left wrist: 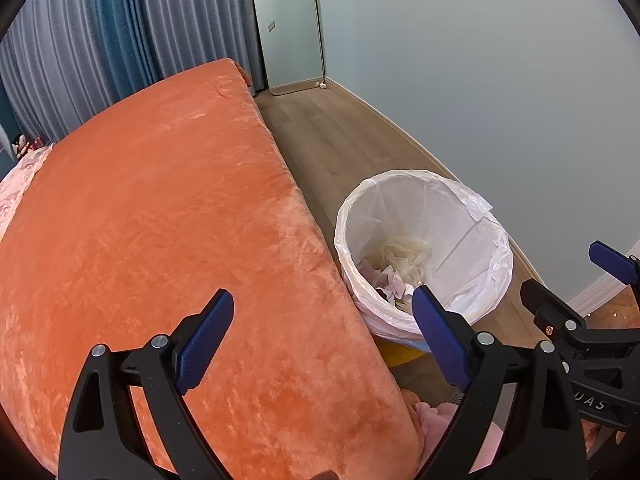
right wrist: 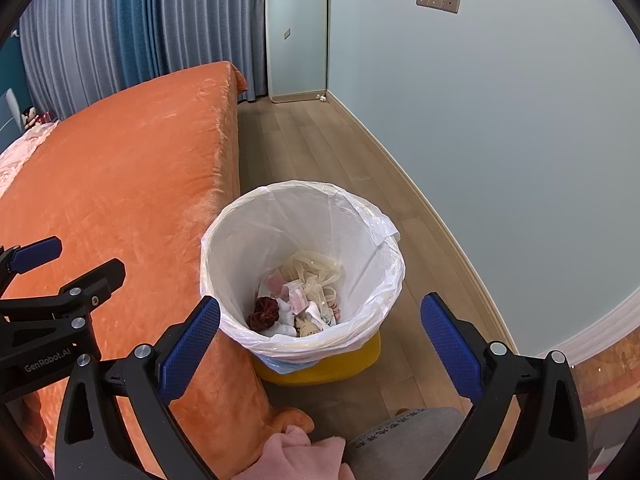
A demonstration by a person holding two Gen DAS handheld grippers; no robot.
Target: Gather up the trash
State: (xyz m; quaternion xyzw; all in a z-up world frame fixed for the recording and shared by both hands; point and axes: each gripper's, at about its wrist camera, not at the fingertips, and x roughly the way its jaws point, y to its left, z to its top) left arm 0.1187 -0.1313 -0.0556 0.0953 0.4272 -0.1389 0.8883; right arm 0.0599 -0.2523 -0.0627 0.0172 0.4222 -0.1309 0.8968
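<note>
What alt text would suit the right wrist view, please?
An open right hand-held gripper hovers over a yellow trash bin lined with a white bag, holding crumpled trash. An orange bed lies left, a wood floor beyond.

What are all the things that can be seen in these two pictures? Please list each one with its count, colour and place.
bed cover: one, orange, on the bed left of the bin
bin: one, yellow, on the floor beside the bed
bin bag: one, white, lining the bin
trash: several pieces, white, cream, pink and dark red, at the bottom of the bag
curtains: blue and grey, behind the bed
mirror: one, pale frame, in the far corner
wall sockets: one grey row, high on the wall
floor: wood, between bed and wall
left hand-held gripper: one, black with blue pads, open, above the bed edge
right hand-held gripper: one, black with blue pads, open, over the bin
</note>
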